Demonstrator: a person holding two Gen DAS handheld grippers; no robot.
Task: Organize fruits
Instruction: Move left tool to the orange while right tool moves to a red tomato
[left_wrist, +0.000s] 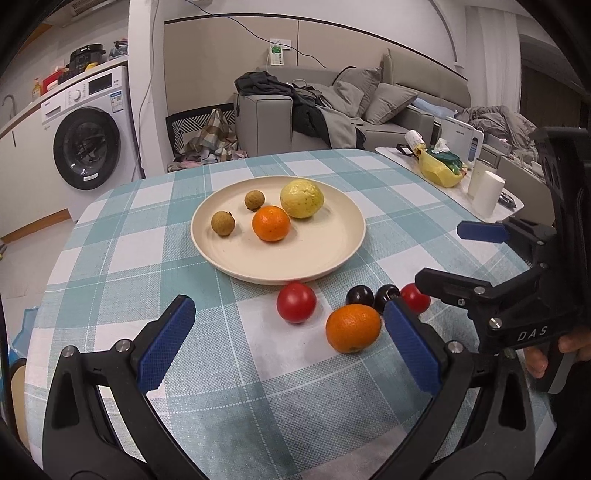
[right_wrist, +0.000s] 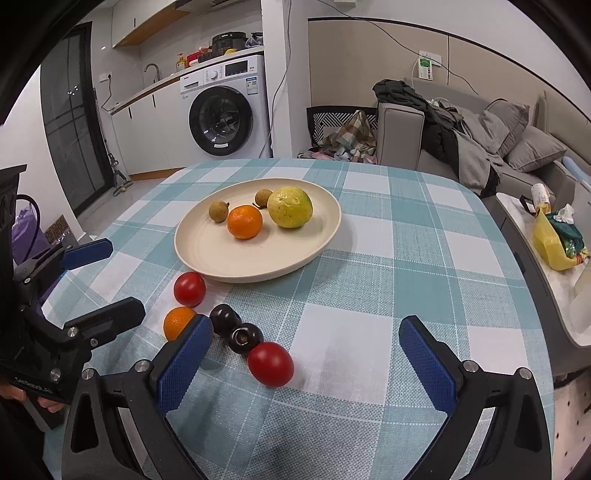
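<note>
Both tongs, left (left_wrist: 288, 343) and right (right_wrist: 306, 358), hover wide open and empty; loose orange (left_wrist: 352, 328) likely goes next onto the plate (left_wrist: 314, 266).

Beyond my bench's checked cloth (left_wrist: 258, 387) I see a washing machine (right_wrist: 225, 110), a grey sofa (left_wrist: 369, 107) heaped with clothes (left_wrist: 295, 99), and a yellow bag (right_wrist: 552, 245).

Readable only: "DAS" in pale letters on the black body of the right gripper (left_wrist: 476, 258), seen from the left wrist view. Faint lettering on the body of the left gripper (right_wrist: 107, 280) in the right wrist view, too blurred to spell out. Labels and display on the washing machine (right_wrist: 225, 107) too small to read.
</note>
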